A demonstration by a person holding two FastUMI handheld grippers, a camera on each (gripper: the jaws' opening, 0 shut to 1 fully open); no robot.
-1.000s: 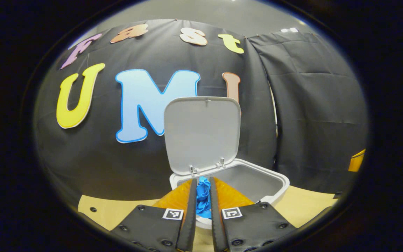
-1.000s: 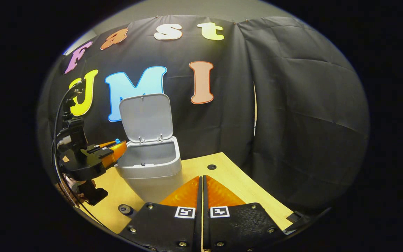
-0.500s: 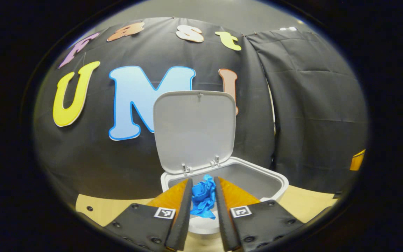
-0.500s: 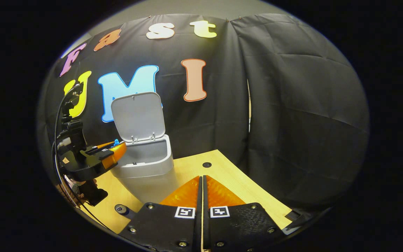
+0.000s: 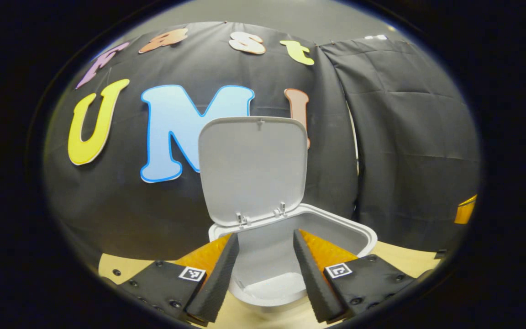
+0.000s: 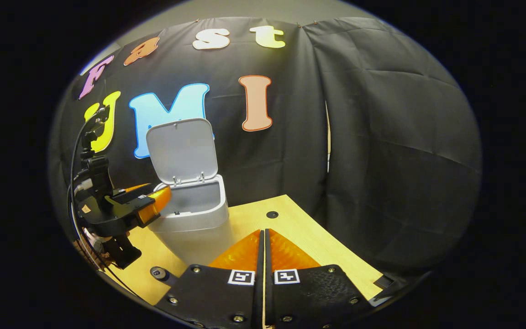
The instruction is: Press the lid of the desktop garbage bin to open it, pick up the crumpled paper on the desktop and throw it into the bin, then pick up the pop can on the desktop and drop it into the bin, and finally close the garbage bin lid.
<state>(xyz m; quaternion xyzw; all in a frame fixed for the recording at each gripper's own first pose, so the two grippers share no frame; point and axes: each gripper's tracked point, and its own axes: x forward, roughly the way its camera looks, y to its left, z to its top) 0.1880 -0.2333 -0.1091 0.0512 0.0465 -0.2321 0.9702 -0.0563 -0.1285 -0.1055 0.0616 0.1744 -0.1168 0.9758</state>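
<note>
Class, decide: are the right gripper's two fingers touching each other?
Touching. In the right gripper view, the right gripper has its fingers pressed together along their length, with nothing between them.

My left claw at the bin mouth, my right claw back over the table

The bin [image 6: 190,214] stands on the table [image 6: 299,237] before the booth wall, its lid [image 5: 251,167] upright behind the opening. My left gripper [image 5: 263,269] reaches over the bin's near rim; my right gripper [image 6: 264,246] sits to the bin's right, well apart.
</note>
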